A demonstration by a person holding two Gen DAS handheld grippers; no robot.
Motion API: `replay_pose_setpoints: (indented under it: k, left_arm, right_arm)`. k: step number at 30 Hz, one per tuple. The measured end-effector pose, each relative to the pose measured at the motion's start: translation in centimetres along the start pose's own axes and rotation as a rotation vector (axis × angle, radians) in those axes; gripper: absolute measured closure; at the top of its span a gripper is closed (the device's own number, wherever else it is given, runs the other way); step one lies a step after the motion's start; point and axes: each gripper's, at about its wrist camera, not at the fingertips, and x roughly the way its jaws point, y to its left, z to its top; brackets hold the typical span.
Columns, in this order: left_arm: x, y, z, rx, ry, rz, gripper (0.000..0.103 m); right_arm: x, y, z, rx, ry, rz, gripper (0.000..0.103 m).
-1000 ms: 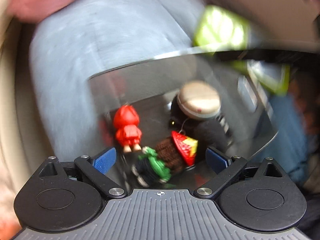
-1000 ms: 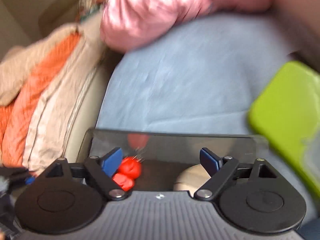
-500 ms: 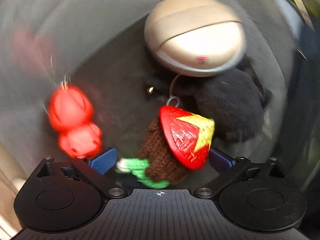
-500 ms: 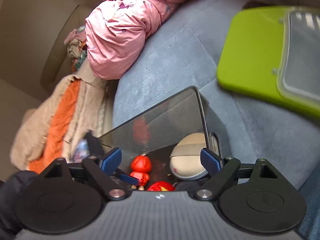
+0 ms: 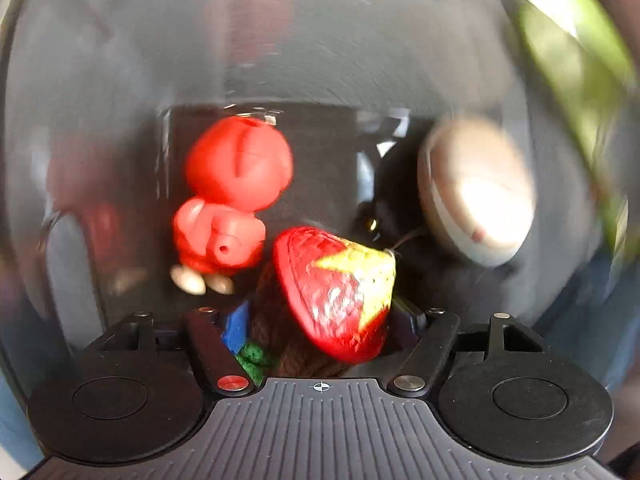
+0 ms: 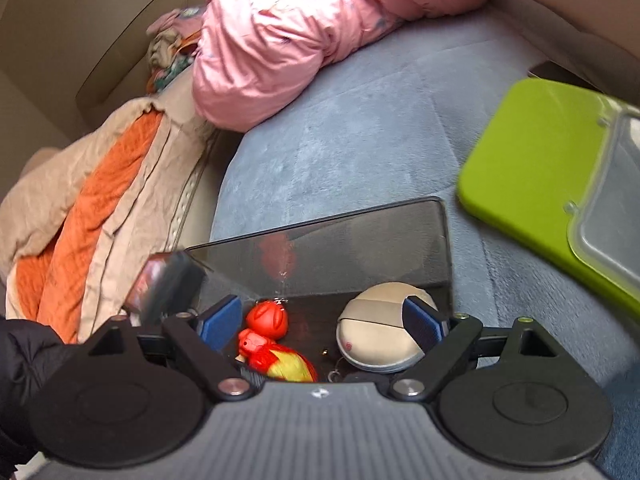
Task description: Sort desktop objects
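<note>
Left wrist view: the camera looks steeply down into a dark, smoky-clear plastic bin [image 5: 120,80]. The left gripper [image 5: 316,332] is deep inside it, and its jaws have just been closing around a crocheted brown doll with a glossy red-and-yellow cone hat [image 5: 336,292] and green yarn at its base. One blue pad shows at the doll's left side and looks to be against the yarn; the other pad is mostly hidden behind the hat, so a firm pinch cannot be confirmed. Just beside the doll, to the upper left, lies a red plastic figurine [image 5: 232,196]. To the right lies a round beige case [image 5: 476,192], blurred, resting against something black and fuzzy.

The doll looks light and soft in the body, so it should squash a little and grip well. The hat looks hard and slick, a poor place to pinch; the knitted middle seems the better hold. A thin loop at the hat's tip could snag.

Right wrist view: the right gripper [image 6: 320,324] hovers over the same bin [image 6: 360,232], jaws spread wide and holding nothing. Below them sit the red figurine [image 6: 266,328], the doll's hat [image 6: 290,366] and the beige case [image 6: 380,332]. The left gripper shows as a dark blur at the bin's left corner. The bin rests on a blue-grey sofa cushion [image 6: 360,120], with a pink quilted jacket [image 6: 300,32], a beige-and-orange blanket [image 6: 80,184] and a lime-green lidded box [image 6: 540,168] around it.
</note>
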Motion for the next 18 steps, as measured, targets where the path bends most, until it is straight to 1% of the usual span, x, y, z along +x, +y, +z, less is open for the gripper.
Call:
replay_pose_setpoints:
  k: [2,4,5,6,8,9,10,12,13,14,16,17,18]
  left_arm:
    - [-0.2,0.8,-0.3,-0.095,-0.011,-0.065,0.029]
    - [0.0,1.5,-0.8,-0.176,-0.032,-0.091,0.029]
    - [0.1,2.0,-1.0,-0.228,-0.038,-0.105,0.026]
    - [0.2,2.5,-1.0,-0.285,-0.037,-0.133,0.022]
    - [0.4,3.8,-1.2,-0.419,-0.026,-0.205,0.02]
    - [0.5,4.3,-1.3,-0.469,-0.026,-0.232,0.019]
    - [0.7,4.7,-1.4,-0.495,-0.022,-0.254,0.017]
    - [0.7,5.0,-1.4,-0.495,-0.005,-0.274,0.013]
    - [0.4,5.0,-1.4,-0.473,0.004,-0.282,0.009]
    - [-0.3,4.8,-1.4,-0.442,0.017,-0.294,0.009]
    - [-2.2,4.2,-1.6,-0.357,0.035,-0.324,0.009]
    - [-3.5,3.9,-2.0,-0.289,0.017,-0.342,0.009]
    - [-5.1,3.6,-2.7,-0.221,-0.019,-0.353,0.007]
  right_arm:
    - [0.3,0.9,0.2,-0.033,0.008,-0.014,0.014]
    - [0.7,1.9,0.4,-0.072,0.014,-0.037,0.014]
    - [0.8,2.4,0.4,-0.098,0.015,-0.058,0.014]
    - [0.9,3.0,0.4,-0.123,0.017,-0.079,0.014]
    - [1.1,3.8,0.4,-0.155,0.023,-0.1,0.014]
    - [1.2,4.2,0.4,-0.164,0.028,-0.104,0.014]
    - [1.3,4.4,0.4,-0.17,0.031,-0.105,0.014]
    - [1.5,4.8,0.4,-0.178,0.037,-0.11,0.014]
    - [1.6,4.9,0.4,-0.182,0.039,-0.115,0.014]
    - [1.6,5.0,0.4,-0.186,0.041,-0.12,0.014]
    - [1.5,5.3,0.4,-0.202,0.041,-0.132,0.014]
    - [1.3,5.5,0.5,-0.214,0.037,-0.142,0.014]
    - [1.0,5.6,0.7,-0.224,0.034,-0.152,0.014]
